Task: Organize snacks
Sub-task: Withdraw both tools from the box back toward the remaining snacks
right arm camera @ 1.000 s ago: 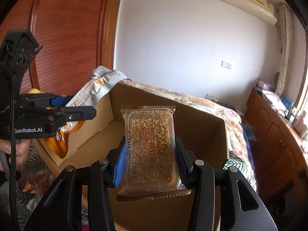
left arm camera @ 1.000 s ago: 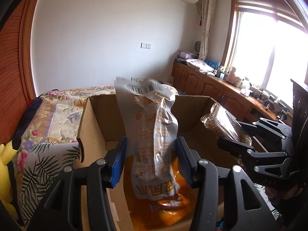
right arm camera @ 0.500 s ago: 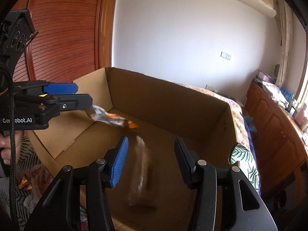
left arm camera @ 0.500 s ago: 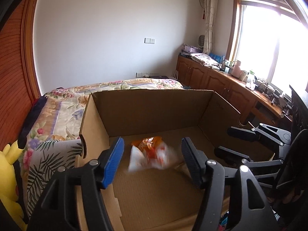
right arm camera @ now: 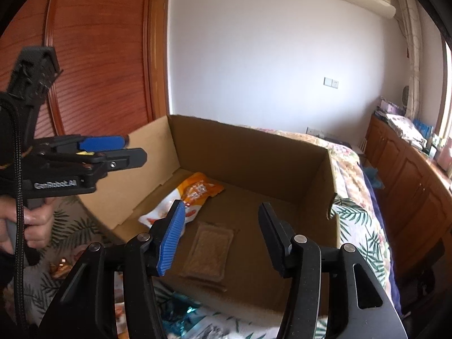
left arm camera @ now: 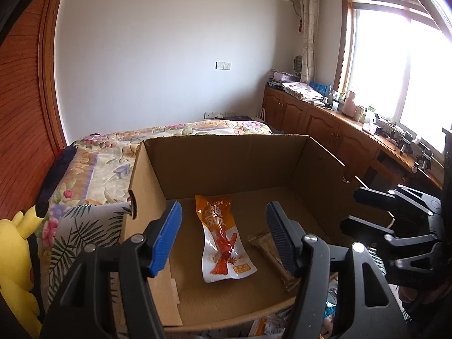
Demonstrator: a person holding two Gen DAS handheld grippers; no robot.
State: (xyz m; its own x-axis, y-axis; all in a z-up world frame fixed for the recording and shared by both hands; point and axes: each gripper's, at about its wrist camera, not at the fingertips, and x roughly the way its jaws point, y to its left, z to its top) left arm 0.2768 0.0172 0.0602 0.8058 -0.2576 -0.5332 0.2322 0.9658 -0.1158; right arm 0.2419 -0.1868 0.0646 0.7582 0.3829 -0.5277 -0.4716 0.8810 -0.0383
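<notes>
Left wrist view: my left gripper [left arm camera: 223,237] hangs over the near edge of the cardboard box [left arm camera: 226,155] that sits on the bed [left arm camera: 93,169], and its fingers [left arm camera: 166,237] stand well apart with nothing clamped. Their jaws have just been opening. Below the gap, on the box floor toward its near left part, lies the orange snack pouch [left arm camera: 223,240], flat, running from the middle of the floor toward the near edge, touching neither finger. Just right of it, partly hidden behind my right-hand finger, lies the brown grain bar [left arm camera: 271,251], close beside the pouch near the box's near edge. At the right edge of this view my right gripper [left arm camera: 367,212] reaches over the box's right wall.

In the right wrist view, my left gripper [right arm camera: 118,152] shows at the left above the box's left wall, a hand [right arm camera: 31,223] on its handle. The pouch [right arm camera: 192,195] lies along the left side of the floor. My right gripper [right arm camera: 220,234] has its fingers [right arm camera: 172,237] spread and empty, jaws just been opening, with the grain bar [right arm camera: 210,250] flat on the floor below the gap, clear of both.
</notes>
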